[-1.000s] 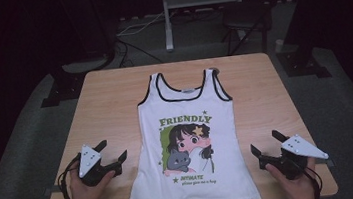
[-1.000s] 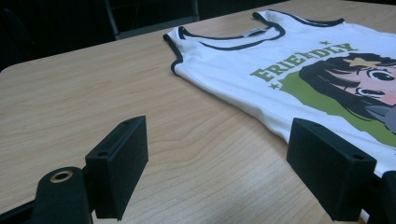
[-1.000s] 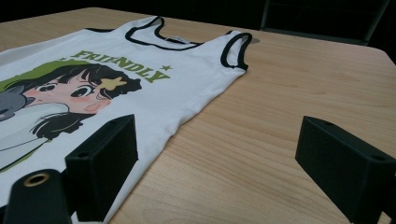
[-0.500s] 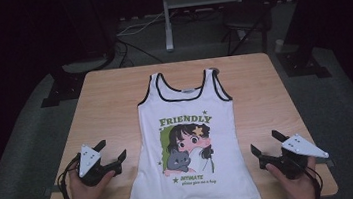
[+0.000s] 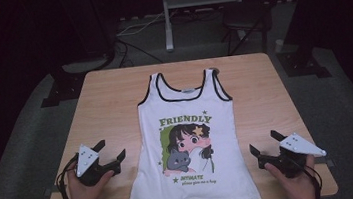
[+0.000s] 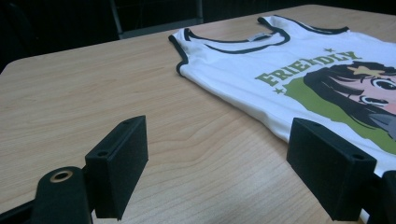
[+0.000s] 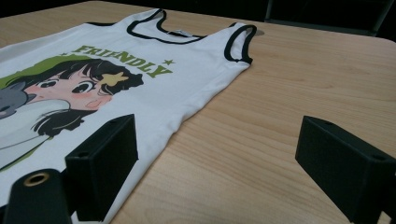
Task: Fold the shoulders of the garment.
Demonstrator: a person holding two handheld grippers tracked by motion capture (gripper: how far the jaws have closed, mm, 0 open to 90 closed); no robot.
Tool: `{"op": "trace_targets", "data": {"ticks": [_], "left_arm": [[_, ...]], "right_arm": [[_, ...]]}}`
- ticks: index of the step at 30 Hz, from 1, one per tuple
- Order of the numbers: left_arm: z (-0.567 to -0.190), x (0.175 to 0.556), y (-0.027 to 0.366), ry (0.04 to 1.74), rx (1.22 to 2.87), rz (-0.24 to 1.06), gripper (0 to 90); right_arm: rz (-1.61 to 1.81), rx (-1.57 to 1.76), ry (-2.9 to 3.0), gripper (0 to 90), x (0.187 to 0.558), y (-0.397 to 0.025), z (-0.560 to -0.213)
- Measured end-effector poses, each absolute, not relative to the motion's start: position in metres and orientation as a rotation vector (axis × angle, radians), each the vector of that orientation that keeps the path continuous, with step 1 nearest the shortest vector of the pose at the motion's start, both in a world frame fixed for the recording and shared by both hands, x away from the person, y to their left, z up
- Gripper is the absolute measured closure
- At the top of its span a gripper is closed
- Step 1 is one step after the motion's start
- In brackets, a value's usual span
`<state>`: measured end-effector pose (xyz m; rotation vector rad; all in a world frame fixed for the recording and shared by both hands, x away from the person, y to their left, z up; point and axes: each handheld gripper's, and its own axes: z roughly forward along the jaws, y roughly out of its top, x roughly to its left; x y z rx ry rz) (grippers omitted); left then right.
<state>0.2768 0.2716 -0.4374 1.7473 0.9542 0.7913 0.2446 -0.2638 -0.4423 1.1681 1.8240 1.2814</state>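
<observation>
The white tank top (image 5: pixel 189 143) lies flat, print up, mid-tabletop (image 5: pixel 109 102), hem toward the person. Left tool (image 5: pixel 106 158) and right tool (image 5: pixel 265 147) sit either side of the hem, jaws wide apart, holding nothing. Light, limp cloth, likely to sag and bunch; pinching a hem corner or strap looks best. No containers here.

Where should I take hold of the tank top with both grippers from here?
Probably the bottom hem corners. The tank top lies flat, print up, hem toward the person. The left gripper and right gripper sit open just outside its side edges, so come in sideways from each side, low along the table, and pinch the thin edge.
</observation>
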Motion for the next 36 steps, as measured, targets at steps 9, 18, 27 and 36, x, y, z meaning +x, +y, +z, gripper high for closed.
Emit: {"op": "trace_targets", "data": {"ticks": [9,18,27,36], "left_arm": [[-0.438,0.276,0.272,0.954,1.737,0.791,20.2],[-0.438,0.268,0.274,0.954,1.723,0.784,20.2],[-0.438,0.263,0.272,0.930,1.740,0.805,20.1],[-0.438,0.263,0.273,0.931,1.729,0.803,20.2]], "right_arm": [[1.285,1.140,1.835,12.6,0.269,-0.254,-0.414],[1.281,1.103,1.850,12.6,0.302,-0.244,-0.376],[1.274,1.096,1.880,12.6,0.334,-0.229,-0.353],[1.268,1.099,1.909,12.6,0.366,-0.208,-0.338]]}}
